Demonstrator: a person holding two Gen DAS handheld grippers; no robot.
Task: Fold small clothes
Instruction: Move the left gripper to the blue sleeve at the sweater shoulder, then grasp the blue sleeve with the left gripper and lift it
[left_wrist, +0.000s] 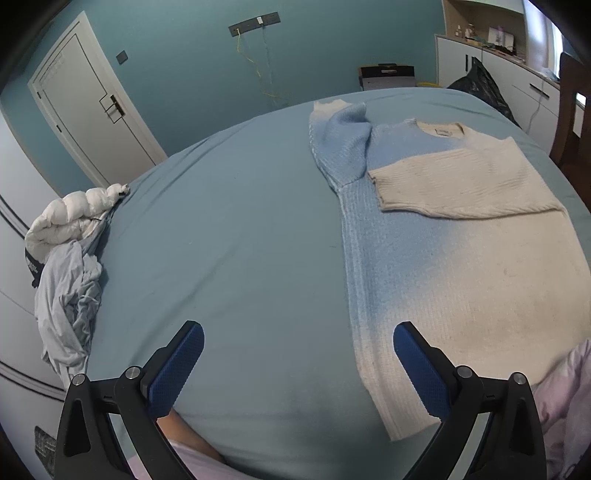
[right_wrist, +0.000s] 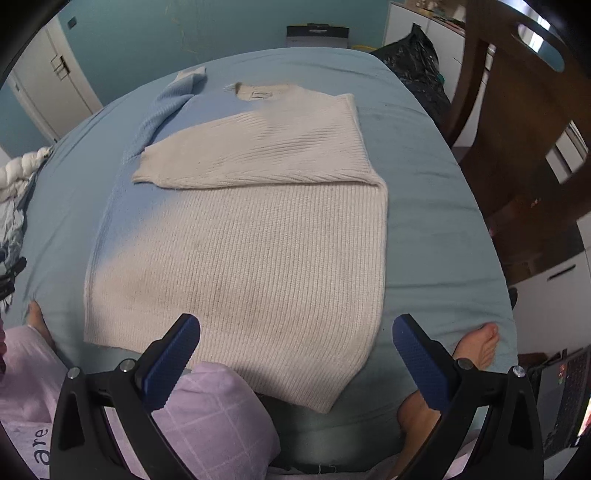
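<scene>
A cream and light-blue knit sweater (left_wrist: 461, 266) (right_wrist: 243, 251) lies flat on the blue bed sheet (left_wrist: 221, 240) (right_wrist: 424, 206). Its cream right sleeve (right_wrist: 258, 151) (left_wrist: 461, 184) is folded across the chest. The blue left sleeve (left_wrist: 343, 144) (right_wrist: 162, 110) still lies out to the side, bent upward. My left gripper (left_wrist: 298, 354) hovers open over the sheet, just left of the sweater's hem. My right gripper (right_wrist: 296, 347) hovers open above the sweater's bottom hem. Neither holds anything.
A heap of pale clothes and a white puffy jacket (left_wrist: 70, 236) lies at the bed's left edge. The person's knees in lilac checked trousers (right_wrist: 207, 413) and bare feet (right_wrist: 480, 343) are at the near edge. A wooden chair (right_wrist: 517, 122) and black bag (right_wrist: 417, 59) stand to the right.
</scene>
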